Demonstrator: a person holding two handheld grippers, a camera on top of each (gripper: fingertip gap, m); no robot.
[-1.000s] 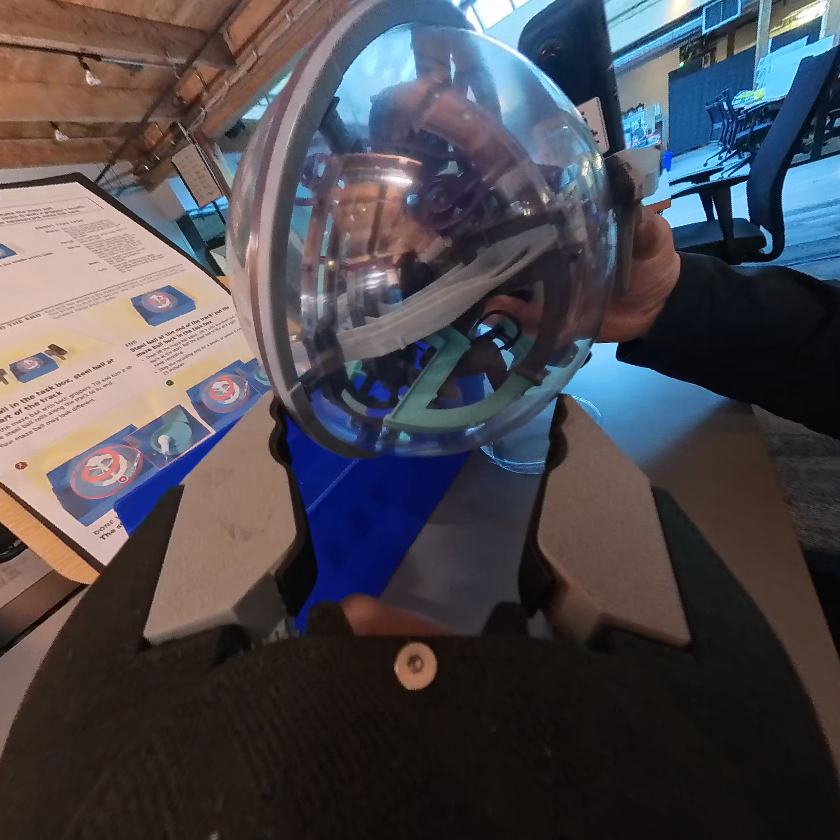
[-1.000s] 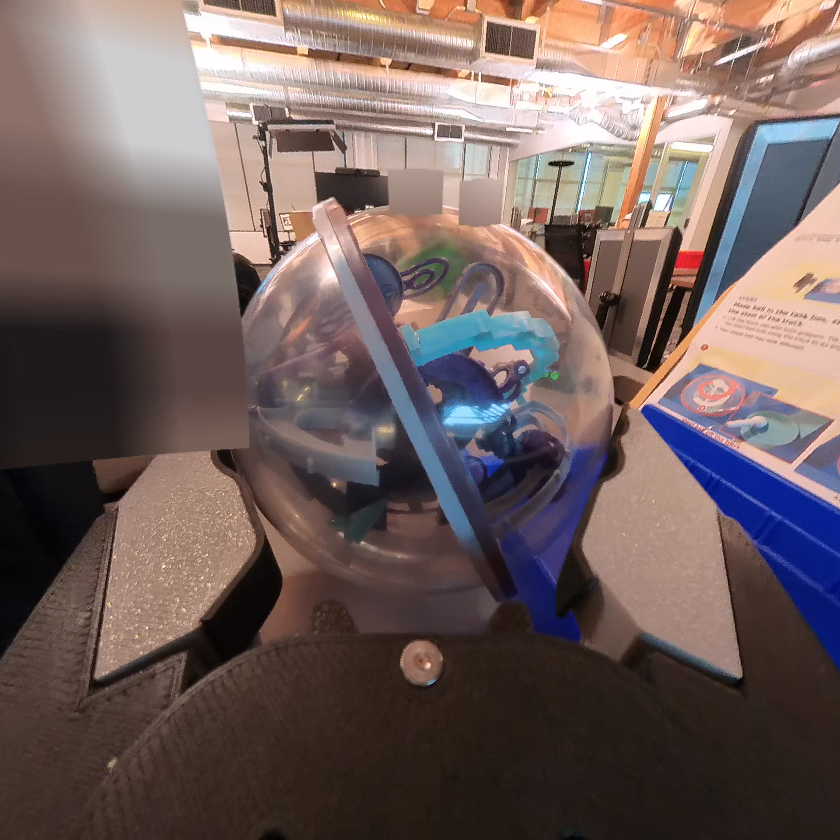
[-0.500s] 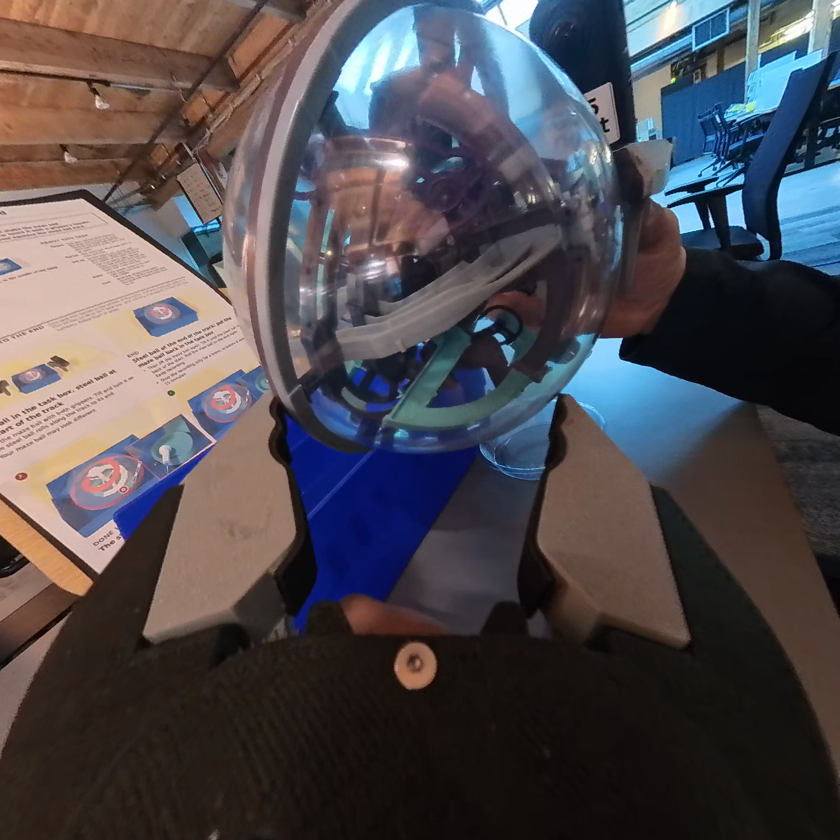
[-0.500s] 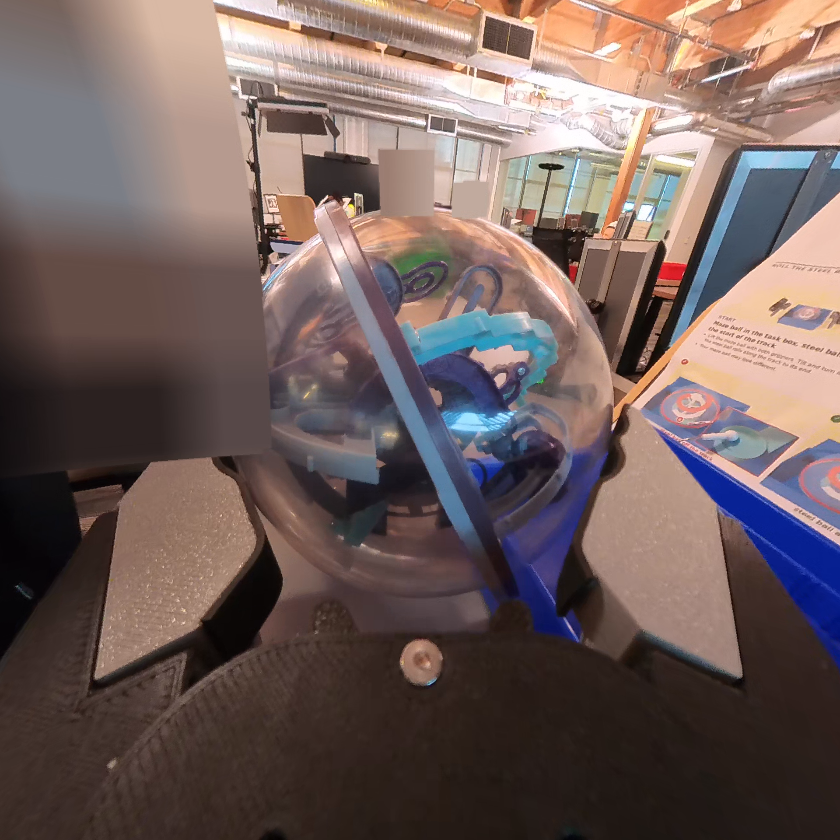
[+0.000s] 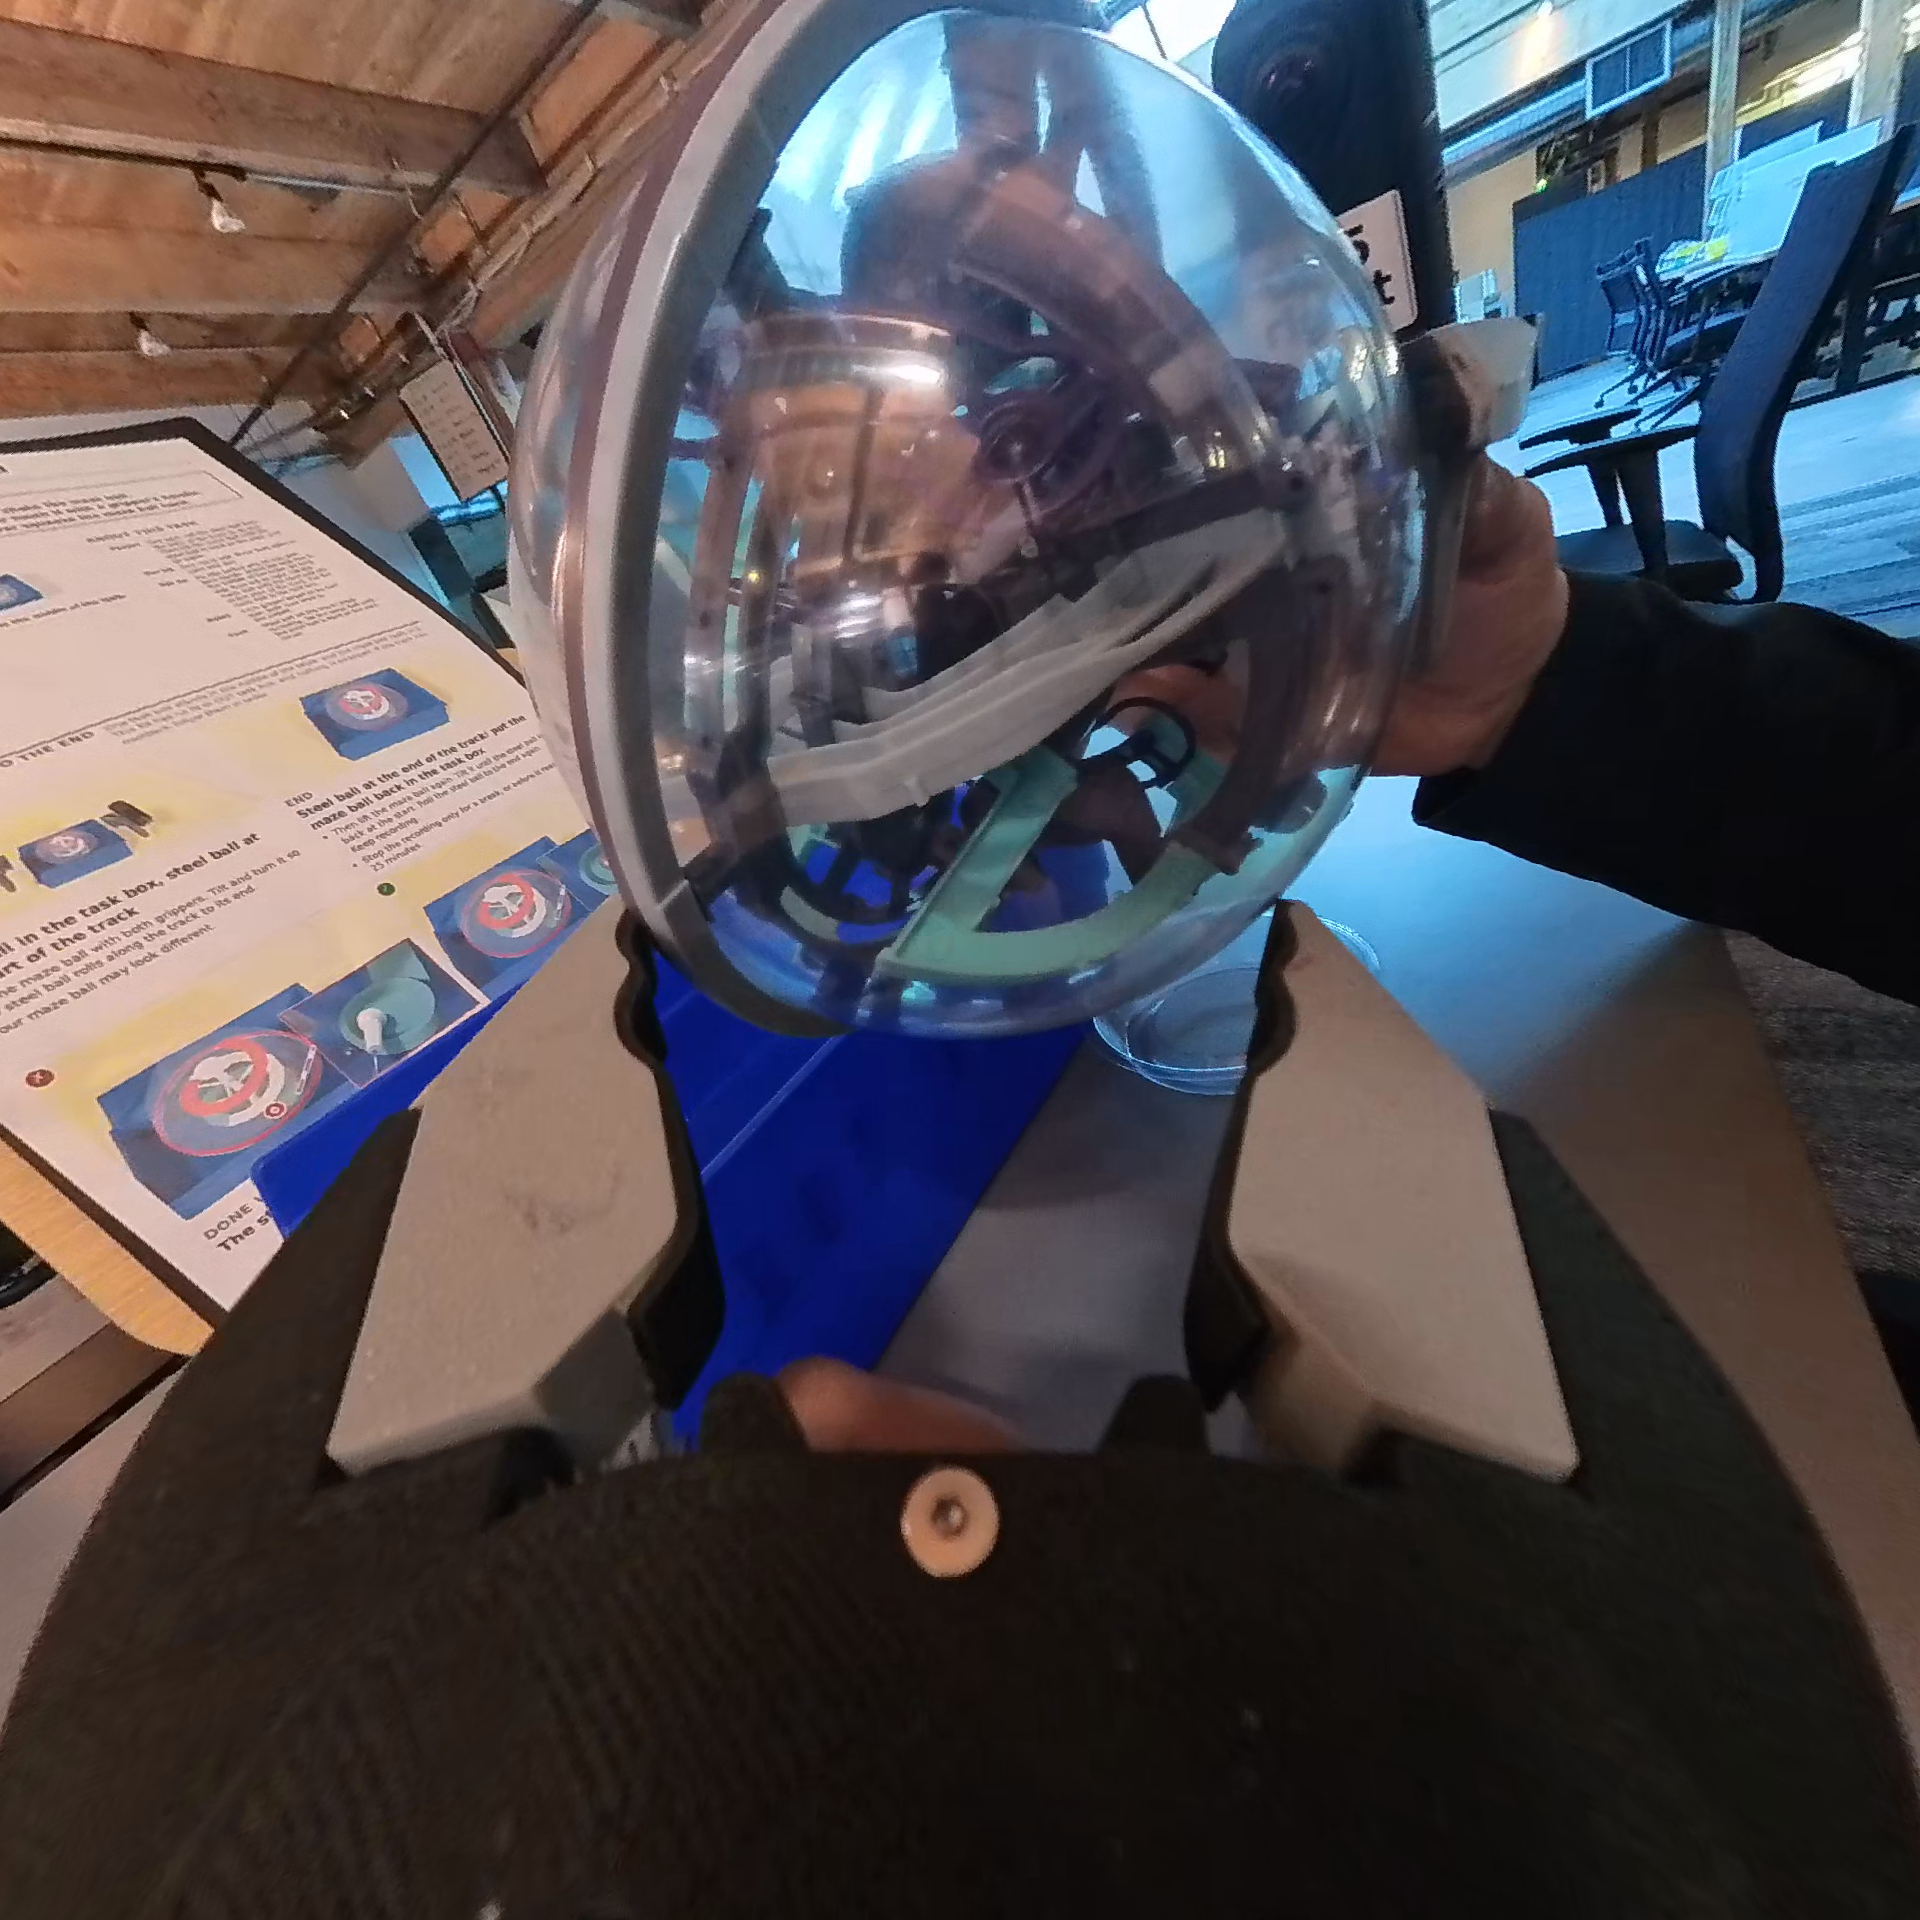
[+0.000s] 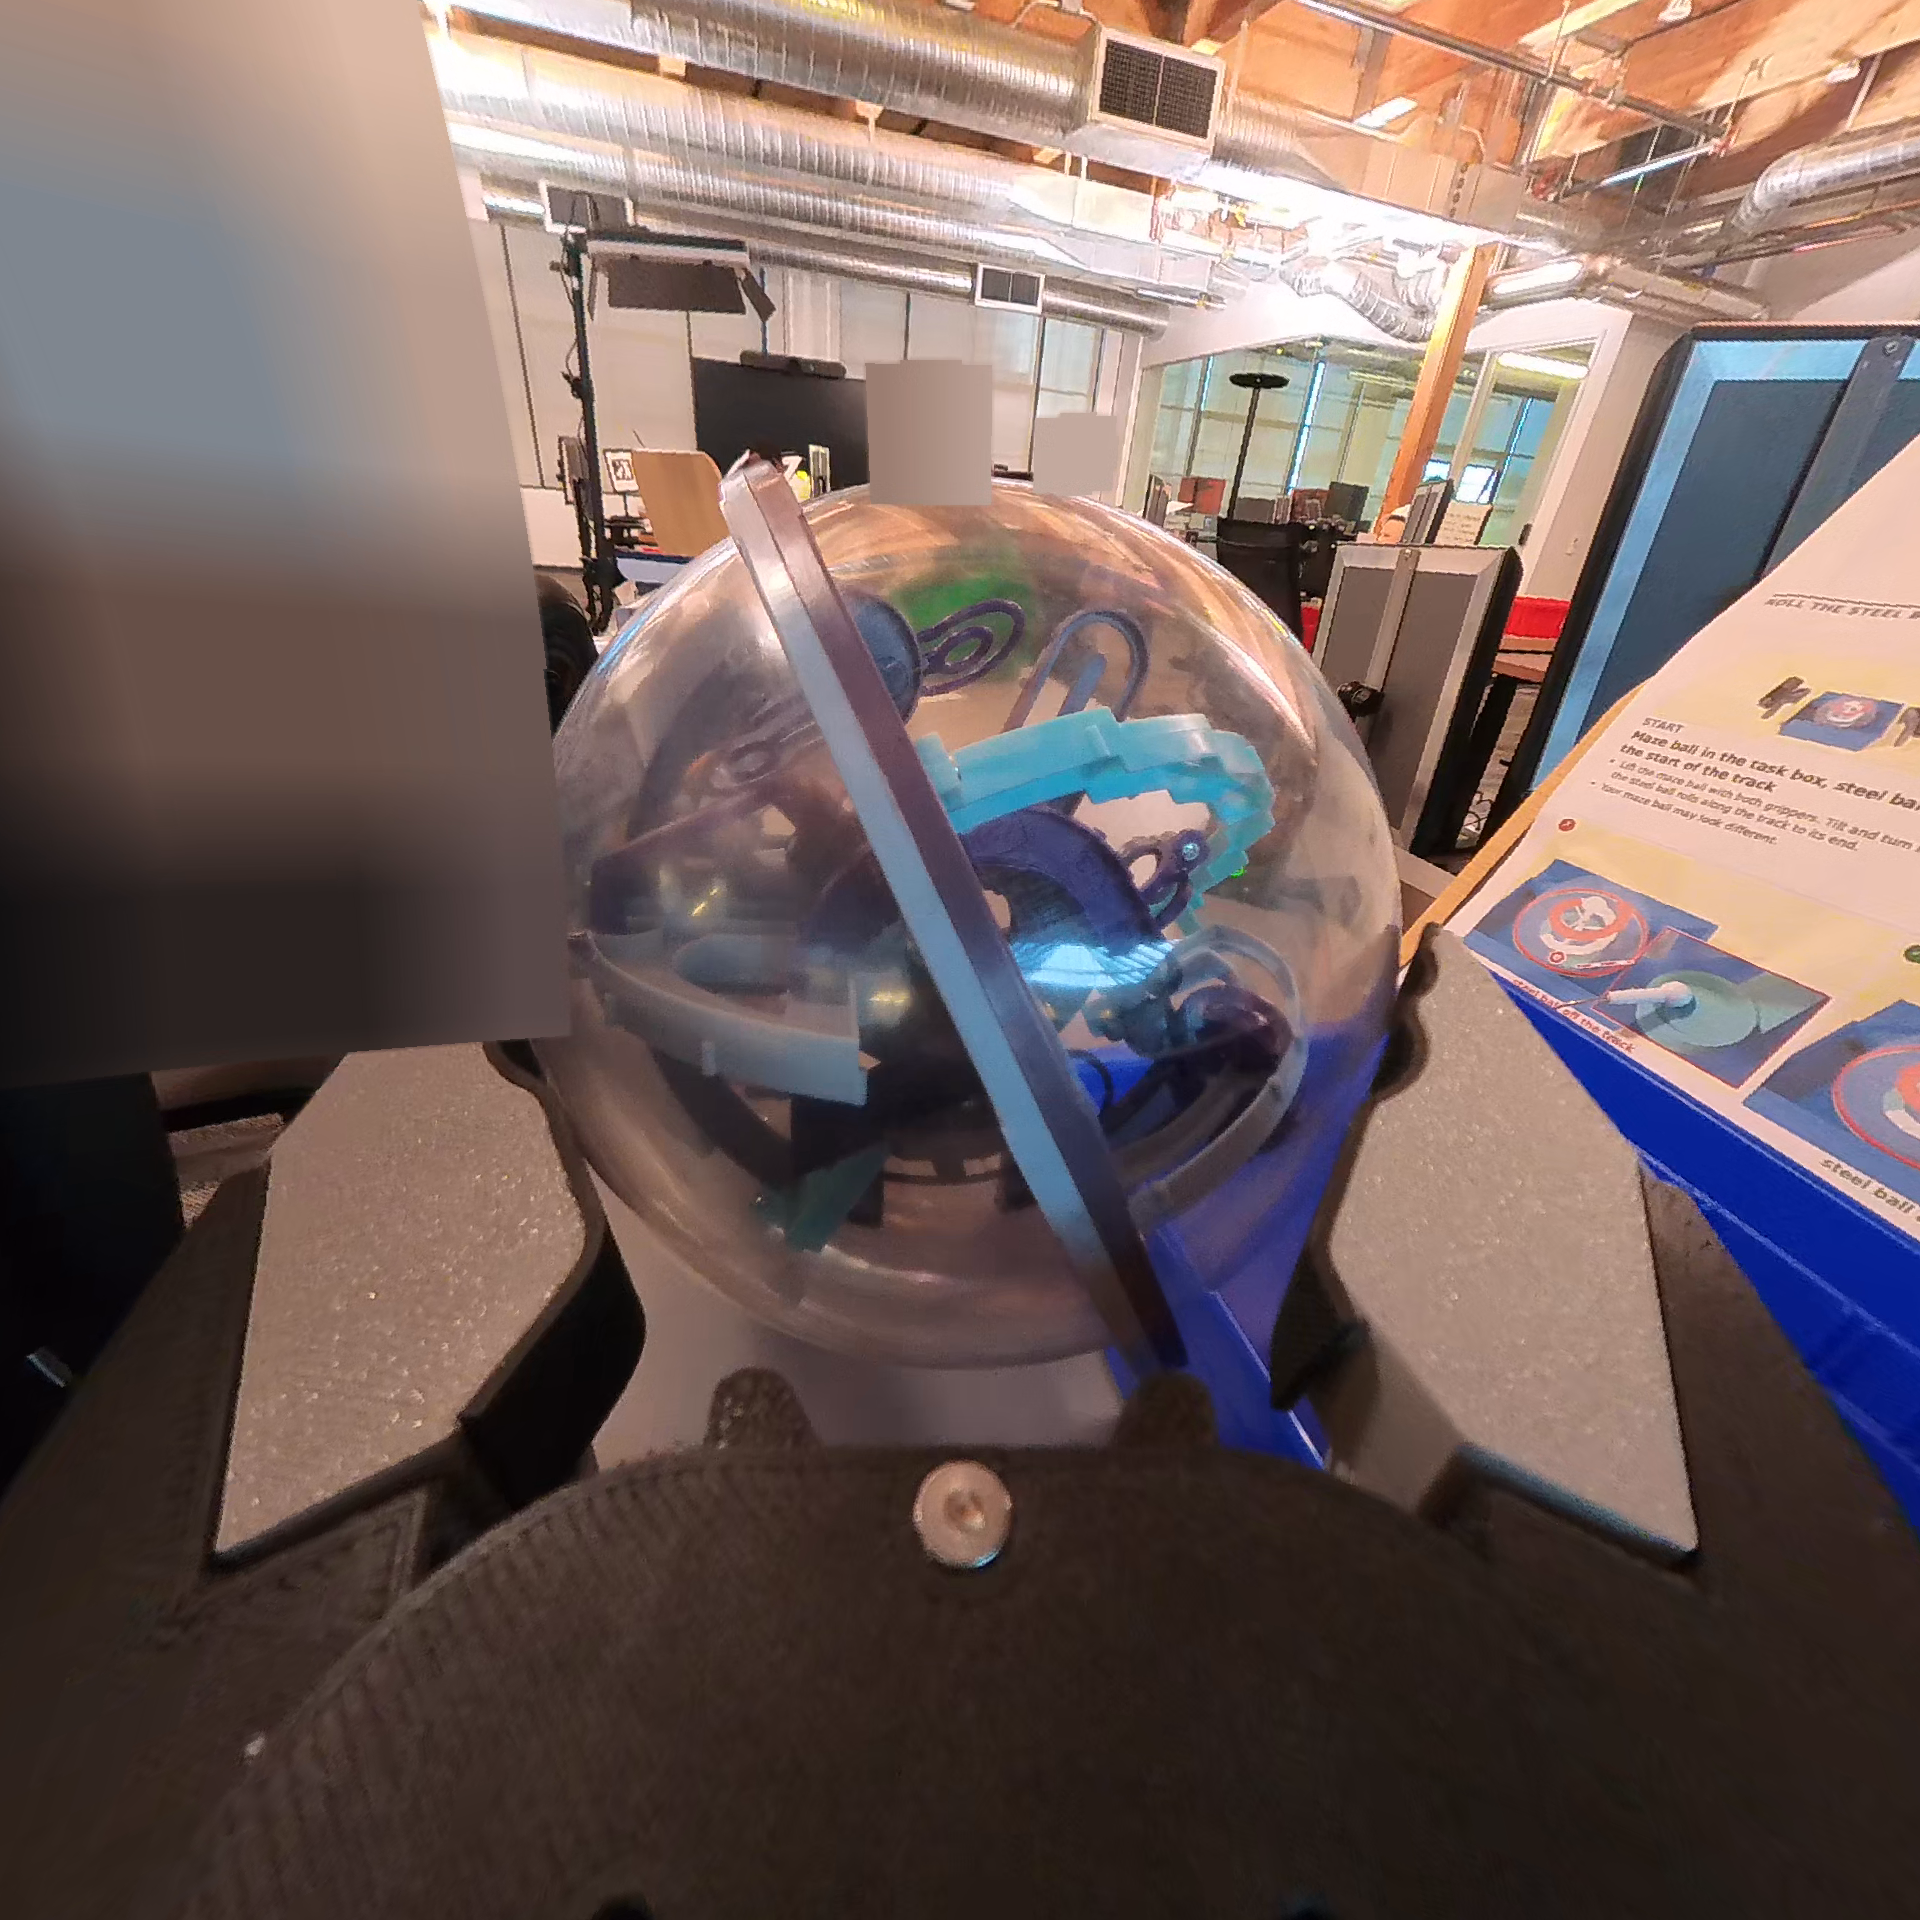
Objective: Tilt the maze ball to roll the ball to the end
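The maze ball (image 5: 966,540) is a clear sphere with a grey equator ring and blue, teal and purple tracks inside. It is held up in the air above the blue task box (image 5: 862,1143). My left gripper (image 5: 956,935) is shut on the ball's lower part, one fingertip at the ring and the other on the shell. My right gripper (image 6: 971,1008) is shut on the ball (image 6: 977,966) across its full width, with a pad pressed on each side. A small shiny steel ball (image 6: 1189,849) sits on a purple track near the light blue one. The right gripper's finger (image 5: 1455,364) and a hand (image 5: 1486,623) show behind the ball.
The blue box also shows at the right (image 6: 1766,1299). An instruction board (image 5: 208,779) leans beside it, and it shows again in the right wrist view (image 6: 1714,831). A clear dish (image 5: 1184,1029) lies on the grey table (image 5: 1507,987). An office chair (image 5: 1766,364) stands behind.
The maze ball has been raised and tipped a little, with both grippers moving with it. Both grasps stay the same.
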